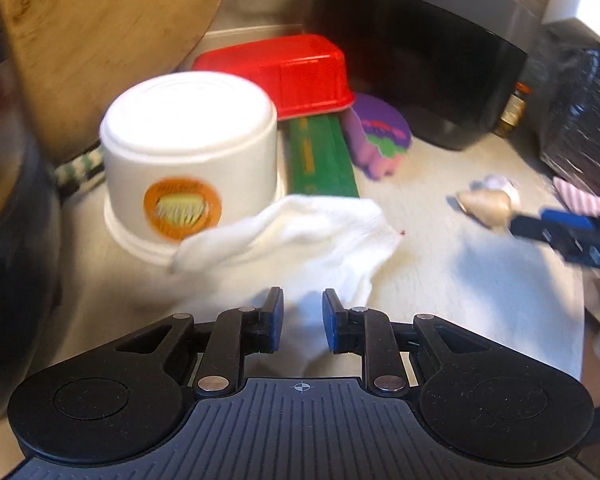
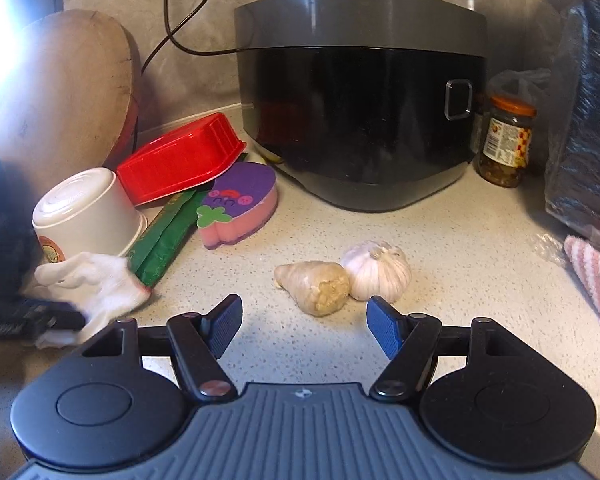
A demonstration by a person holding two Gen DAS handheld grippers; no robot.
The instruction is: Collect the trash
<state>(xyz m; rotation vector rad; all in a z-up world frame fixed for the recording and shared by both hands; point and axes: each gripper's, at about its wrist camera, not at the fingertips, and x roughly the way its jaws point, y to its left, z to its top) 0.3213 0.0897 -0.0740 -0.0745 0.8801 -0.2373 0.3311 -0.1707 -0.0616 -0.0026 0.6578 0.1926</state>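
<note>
The left gripper (image 1: 302,316) pinches the crumpled white tissue (image 1: 300,224) loosely and could drop it; the right gripper (image 2: 304,328) gapes wide near the ginger (image 2: 316,284).

each gripper, left (image 1: 303,317) and right (image 2: 304,327), has a ribbed grey body, round black discs, black linkage arms with silver pins, and blue ribbed pads (image 2: 385,333).

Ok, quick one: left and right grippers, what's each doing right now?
Left gripper: closed on the white tissue, jaws narrow around it.
Right gripper: open, holding nothing; ginger piece lies just ahead.
</note>
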